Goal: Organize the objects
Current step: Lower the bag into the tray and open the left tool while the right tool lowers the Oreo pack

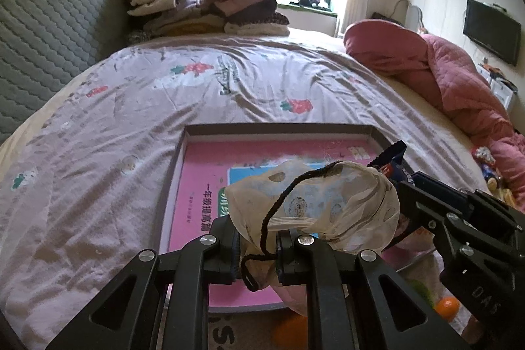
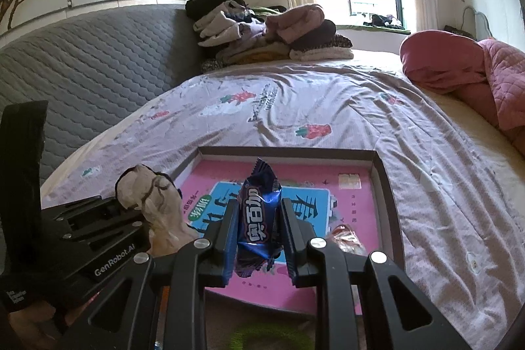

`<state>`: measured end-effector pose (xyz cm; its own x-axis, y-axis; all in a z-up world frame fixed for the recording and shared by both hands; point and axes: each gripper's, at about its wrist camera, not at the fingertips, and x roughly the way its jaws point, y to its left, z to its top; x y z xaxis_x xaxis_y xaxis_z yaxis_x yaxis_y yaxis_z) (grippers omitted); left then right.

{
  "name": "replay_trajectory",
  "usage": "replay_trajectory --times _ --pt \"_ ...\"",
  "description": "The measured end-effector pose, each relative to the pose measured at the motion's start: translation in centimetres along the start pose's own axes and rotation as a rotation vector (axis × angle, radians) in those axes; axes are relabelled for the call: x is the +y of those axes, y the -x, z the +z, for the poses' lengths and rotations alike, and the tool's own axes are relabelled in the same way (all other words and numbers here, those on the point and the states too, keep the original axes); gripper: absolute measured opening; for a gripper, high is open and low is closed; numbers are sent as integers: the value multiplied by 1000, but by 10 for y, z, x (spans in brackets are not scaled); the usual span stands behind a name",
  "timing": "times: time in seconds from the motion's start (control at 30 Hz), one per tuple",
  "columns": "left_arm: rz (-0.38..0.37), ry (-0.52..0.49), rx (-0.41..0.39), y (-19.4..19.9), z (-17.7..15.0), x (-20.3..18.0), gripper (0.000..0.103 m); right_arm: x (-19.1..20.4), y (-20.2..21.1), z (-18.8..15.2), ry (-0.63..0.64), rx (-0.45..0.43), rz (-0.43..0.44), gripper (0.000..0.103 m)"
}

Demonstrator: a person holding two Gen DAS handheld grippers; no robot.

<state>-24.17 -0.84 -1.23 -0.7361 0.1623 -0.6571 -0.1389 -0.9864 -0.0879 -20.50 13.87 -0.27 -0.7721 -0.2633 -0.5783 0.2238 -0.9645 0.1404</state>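
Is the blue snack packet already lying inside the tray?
No. The right gripper holds the blue snack packet upright between its fingers, above the tray.

The bed sheet [image 1: 131,127] is pale purple with red strawberries and green leaves. The tray [image 2: 382,186] has a dark grey rim, and inside it is bright pink with a blue picture. The snack packet [image 2: 257,218] is dark blue with white letters. The cloth bag [image 1: 321,202] is cream with a black string. The quilt [image 1: 459,77] is pink. The headboard [image 2: 98,61] is grey with a wavy stitched pattern.
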Motion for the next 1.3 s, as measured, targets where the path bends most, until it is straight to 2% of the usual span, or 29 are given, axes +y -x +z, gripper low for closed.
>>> replay_trajectory --times 0.53,0.73,1.07,1.13,1.2,1.3 --pt "42 -52 67 -44 -5 -13 16 -13 -21 -17 -9 39 -56 25" --pt "59 -77 81 -54 -6 -19 22 -16 -23 -18 -10 40 -68 25" --pt "82 -69 79 -57 -3 -18 38 -18 -23 -18 -24 41 -83 26" --pt "84 -66 79 -56 -3 -18 43 -20 -22 -17 -32 41 -91 26" --pt "86 -65 79 -56 -2 -17 54 -22 -21 -17 -43 37 -95 26" --pt "82 -60 83 -56 -2 -17 56 -24 -19 -15 -52 36 -93 26"
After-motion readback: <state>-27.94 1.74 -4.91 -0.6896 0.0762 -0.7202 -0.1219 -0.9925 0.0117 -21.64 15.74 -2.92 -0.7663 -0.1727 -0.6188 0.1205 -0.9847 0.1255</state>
